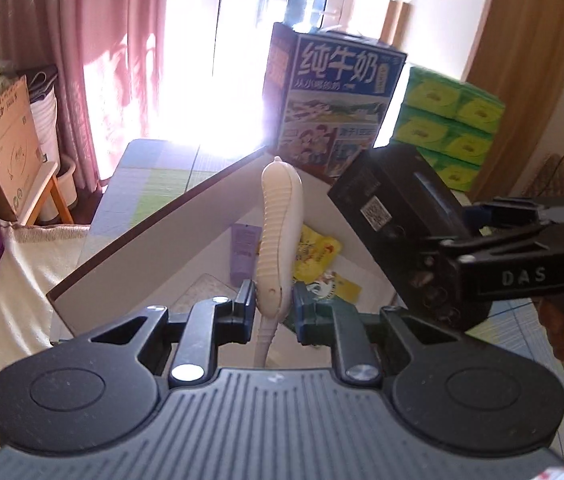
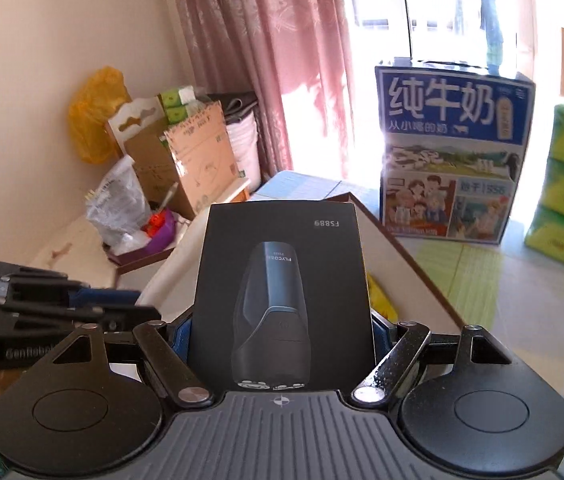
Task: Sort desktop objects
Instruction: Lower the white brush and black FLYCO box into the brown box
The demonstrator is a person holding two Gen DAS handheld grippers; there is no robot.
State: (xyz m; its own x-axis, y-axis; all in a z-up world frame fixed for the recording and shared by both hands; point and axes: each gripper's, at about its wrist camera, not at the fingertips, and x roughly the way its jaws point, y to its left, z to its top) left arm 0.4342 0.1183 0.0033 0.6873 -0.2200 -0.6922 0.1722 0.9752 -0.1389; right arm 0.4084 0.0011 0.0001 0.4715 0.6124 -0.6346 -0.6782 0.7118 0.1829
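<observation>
My left gripper [image 1: 273, 306] is shut on the lower end of a cream ribbed handset [image 1: 279, 220] with a cord hanging below it. It hangs over an open white carton [image 1: 161, 248] with a brown rim. Inside the carton lie a purple tube [image 1: 243, 252], a yellow packet [image 1: 316, 252] and a green packet [image 1: 322, 288]. My right gripper [image 2: 282, 330] is shut on a black shaver box [image 2: 282, 300], held upright over the same carton [image 2: 402, 256]. In the left wrist view the right gripper [image 1: 442, 248] and its black box [image 1: 394, 208] are close on the right.
A tall blue milk case [image 1: 338, 96] stands behind the carton, with stacked green tissue packs [image 1: 450, 120] to its right. Cardboard boxes [image 2: 189, 160] and bags crowd the left wall by a pink curtain [image 2: 265, 60]. A cream cloth [image 1: 13, 280] lies on the left.
</observation>
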